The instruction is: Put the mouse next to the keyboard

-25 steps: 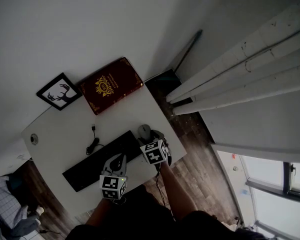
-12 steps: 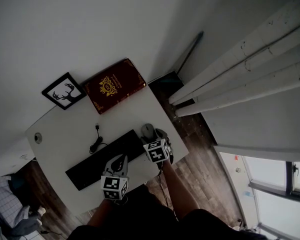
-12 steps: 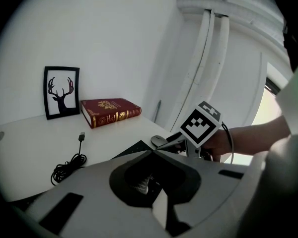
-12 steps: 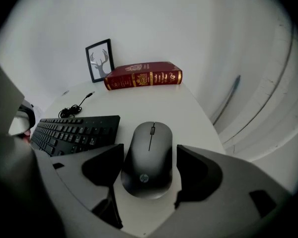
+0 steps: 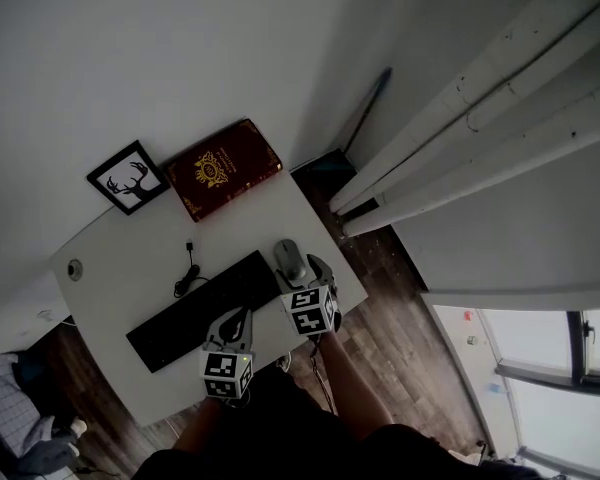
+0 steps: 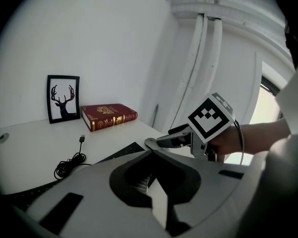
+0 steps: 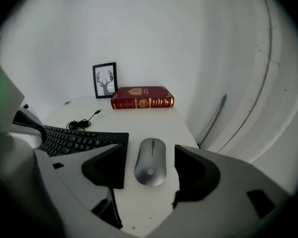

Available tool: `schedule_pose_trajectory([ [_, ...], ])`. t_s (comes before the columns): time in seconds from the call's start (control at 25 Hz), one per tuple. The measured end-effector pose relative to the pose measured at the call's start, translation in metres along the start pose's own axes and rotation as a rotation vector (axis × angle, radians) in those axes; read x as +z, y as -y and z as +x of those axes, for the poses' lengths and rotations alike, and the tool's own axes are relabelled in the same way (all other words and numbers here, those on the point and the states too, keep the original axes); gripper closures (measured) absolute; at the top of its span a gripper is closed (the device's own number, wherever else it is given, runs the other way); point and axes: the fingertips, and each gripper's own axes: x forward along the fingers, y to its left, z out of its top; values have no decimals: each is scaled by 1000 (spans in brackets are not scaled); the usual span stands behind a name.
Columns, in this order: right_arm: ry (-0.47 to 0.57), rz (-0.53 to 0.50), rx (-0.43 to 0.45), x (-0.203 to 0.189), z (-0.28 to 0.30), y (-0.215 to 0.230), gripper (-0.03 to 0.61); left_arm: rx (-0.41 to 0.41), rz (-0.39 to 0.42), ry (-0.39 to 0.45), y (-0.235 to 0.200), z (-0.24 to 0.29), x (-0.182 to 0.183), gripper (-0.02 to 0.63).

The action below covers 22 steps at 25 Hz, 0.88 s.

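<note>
A grey mouse (image 7: 150,161) lies flat on the white desk (image 7: 154,120), just off the right end of the black keyboard (image 7: 74,138). My right gripper (image 7: 149,170) hovers over it. Its jaws have just been opening, and the mouse sits between the pads without touching them. From the head view, the mouse (image 5: 288,260) is beyond the right gripper (image 5: 302,277) and beside the keyboard (image 5: 195,308). My left gripper (image 6: 151,168) is held above the keyboard's near edge with its tips together and nothing in them. It appears in the head view as the left gripper (image 5: 241,316).
A red book (image 5: 223,168) and a framed deer picture (image 5: 128,178) stand at the back of the desk by the wall. A coiled black cable (image 5: 187,274) lies behind the keyboard. The desk's right edge (image 5: 345,268) is close to the mouse, with wooden floor below.
The right gripper has lifted a little off the mouse and its jaws have spread. The mouse stays on the desk beside the keyboard. The left gripper has risen slightly.
</note>
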Motion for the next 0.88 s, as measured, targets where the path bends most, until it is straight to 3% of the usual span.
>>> schedule_pose_trajectory([
  [0.16, 109, -47, -55, 17, -34, -8, 254, -6, 17, 27, 17, -15, -1, 614],
  [0.48, 300, -107, -105, 26, -102, -30, 524, 17, 47, 88, 41, -53, -5, 614],
  [0.6, 353, -133, -104, 26, -125, -42, 557, 22, 64, 109, 49, -65, -5, 614],
  [0.88, 440, -177, -73, 25, -166, -68, 558, 57, 64, 159, 64, -93, -1, 614],
])
